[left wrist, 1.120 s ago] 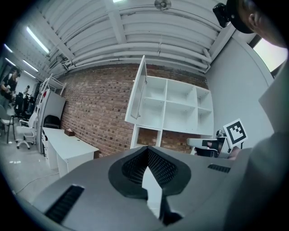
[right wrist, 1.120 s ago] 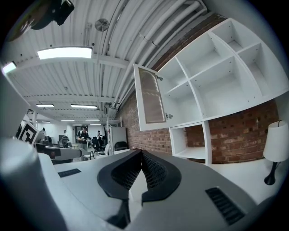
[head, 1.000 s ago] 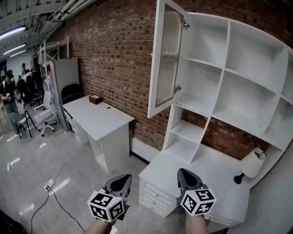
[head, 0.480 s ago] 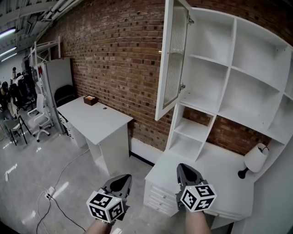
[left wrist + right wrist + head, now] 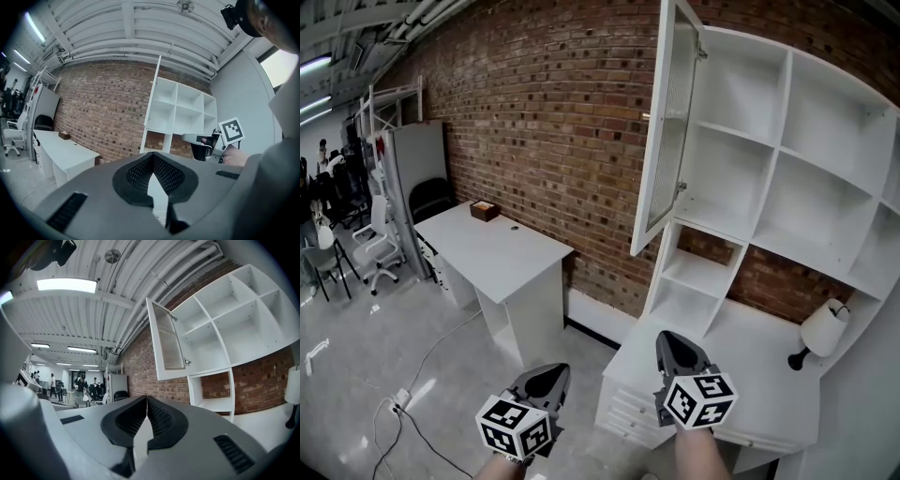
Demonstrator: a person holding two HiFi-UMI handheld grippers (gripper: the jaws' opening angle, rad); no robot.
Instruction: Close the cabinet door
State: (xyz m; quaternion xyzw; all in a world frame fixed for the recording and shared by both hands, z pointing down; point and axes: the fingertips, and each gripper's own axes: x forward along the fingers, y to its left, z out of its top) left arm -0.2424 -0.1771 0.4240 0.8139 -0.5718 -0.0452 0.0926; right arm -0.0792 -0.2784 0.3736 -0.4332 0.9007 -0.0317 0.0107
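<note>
The white-framed ribbed-glass cabinet door (image 5: 671, 131) stands open at twelve o'clock. At six, the left gripper (image 5: 549, 372) and right gripper (image 5: 667, 341) hang well apart from it, jaws pressed together.

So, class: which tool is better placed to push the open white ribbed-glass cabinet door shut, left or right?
Probably right. The right tool sits nearer the white ribbed-glass cabinet door, roughly beneath it; the left tool is farther left, over the floor. Both are shut.
</note>
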